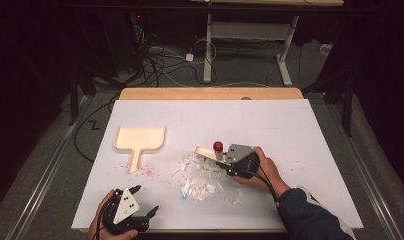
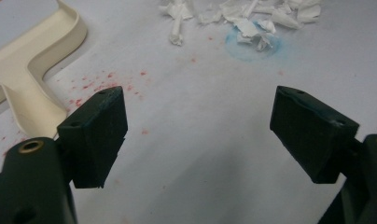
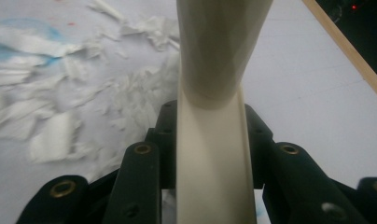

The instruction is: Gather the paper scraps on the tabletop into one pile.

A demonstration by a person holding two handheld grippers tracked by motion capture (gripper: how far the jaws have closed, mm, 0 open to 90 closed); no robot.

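You work in a lab-like recording room: dark curtains hang around you, loose cables point(image 1: 160, 65) snake over the grey floor at twelve o'clock beside a white desk frame point(image 1: 250, 35), and a white sheet covers your table point(image 1: 290, 125).

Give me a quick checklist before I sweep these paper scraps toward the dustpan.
1. Brush gripped: ok, the right gripper is shut on its handle.
2. Brush at the scraps: ok, its head sits at the far edge of the pile.
3. Dustpan ready: not ok, it lies apart from the pile, unheld, with its handle rather than its mouth turned toward the near edge.
4. Left gripper free: ok, open, nothing between its jaws, near the table's front edge.
5. Path between pile and dustpan: ok, bare paper cover with red specks.
6. Bristles touching the table: cannot tell.
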